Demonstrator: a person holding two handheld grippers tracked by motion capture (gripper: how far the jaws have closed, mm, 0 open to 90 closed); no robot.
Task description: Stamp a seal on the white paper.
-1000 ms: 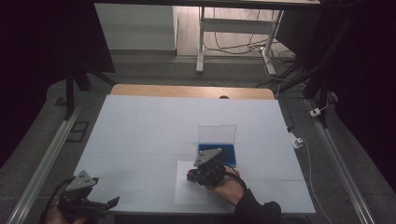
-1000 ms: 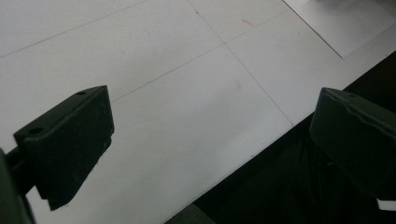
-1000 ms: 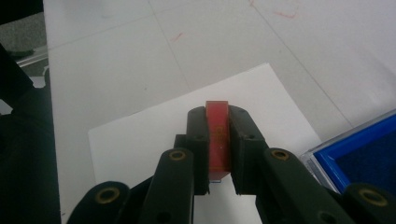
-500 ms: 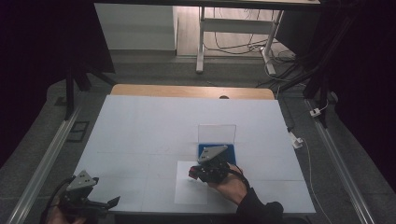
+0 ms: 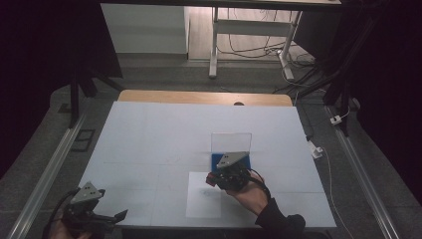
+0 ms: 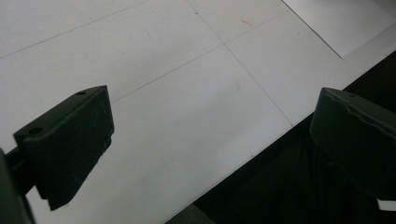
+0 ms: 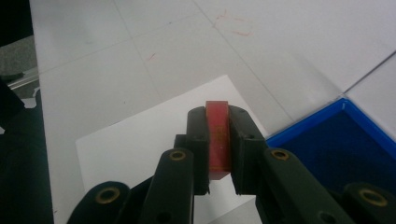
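Observation:
My right gripper (image 7: 217,112) is shut on a small red block (image 7: 217,135), which stands upright between its black pads. It hovers over a white sheet of paper (image 7: 140,140), just beside the corner of a blue tray (image 7: 345,140). In the high view the right gripper (image 5: 214,179) points left over the paper (image 5: 204,201), with the blue tray (image 5: 215,162) right behind it. My left gripper (image 5: 117,216) rests at the table's front left corner. Its jaws stand wide apart with nothing between them (image 6: 210,140).
A clear panel (image 5: 231,142) stands upright at the far side of the blue tray. The white table top (image 5: 164,134) ends in a wooden strip (image 5: 204,97) at the back. The table's front edge (image 6: 261,149) runs under the left gripper, with dark floor beyond.
The right gripper has shifted slightly away from the front edge, toward the blue tray, still shut on the red block. The left gripper has stayed put.

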